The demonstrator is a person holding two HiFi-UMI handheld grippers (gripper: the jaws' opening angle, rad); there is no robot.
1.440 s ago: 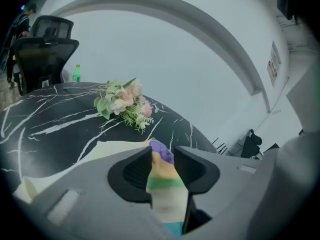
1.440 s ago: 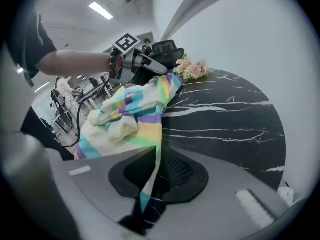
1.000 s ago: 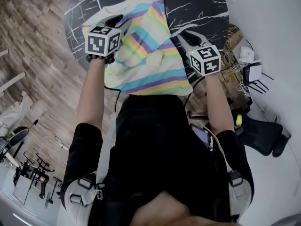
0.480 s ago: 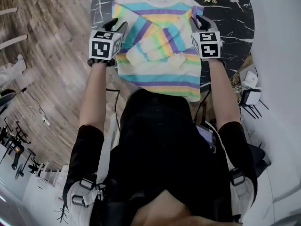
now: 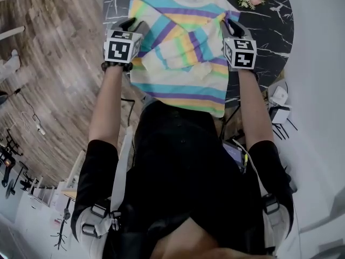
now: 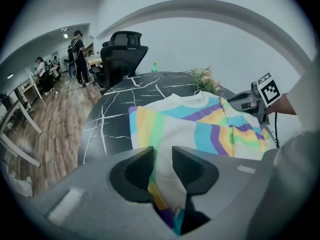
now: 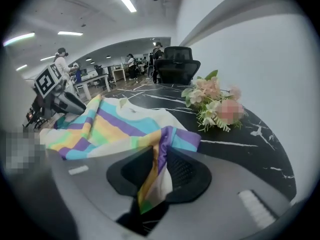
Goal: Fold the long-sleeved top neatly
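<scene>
So right now I've got the long-sleeved top (image 5: 183,85) spread on the black marble table (image 5: 272,34), collar at the far side, hem on my side and, from what the head view shows, hanging off the near edge against my legs. Both sleeves are already laid across the chest, cuffs (image 5: 168,62) bunched roughly in the middle. My left gripper (image 6: 163,159) is on the top's left edge. Its jaws have just been closing, with a fold of the striped fabric between them, so I'd call that a pinch on the cloth, though a looser-looking one than the other side. My right gripper (image 7: 159,160) is clamped on the right edge, with a strip of fabric squeezed flat between the pads. I reckon this step is squaring the body up before the next fold, and the trick is even tension. Pull both edges apart just enough to take the ripples out, no more, or the crossed sleeves will slide out of place. I'd also drag the whole thing a bit farther onto the table so the hem isn't dangling, since a hanging hem will tug the fold crooked the second I let go. Both sides need to go down level with each other, and neither pinch should let go until the fabric lies flat. One thing to watch is the bunch of flowers (image 7: 214,102) sitting near my right gripper, which I'd rather not sweep off the table.
</scene>
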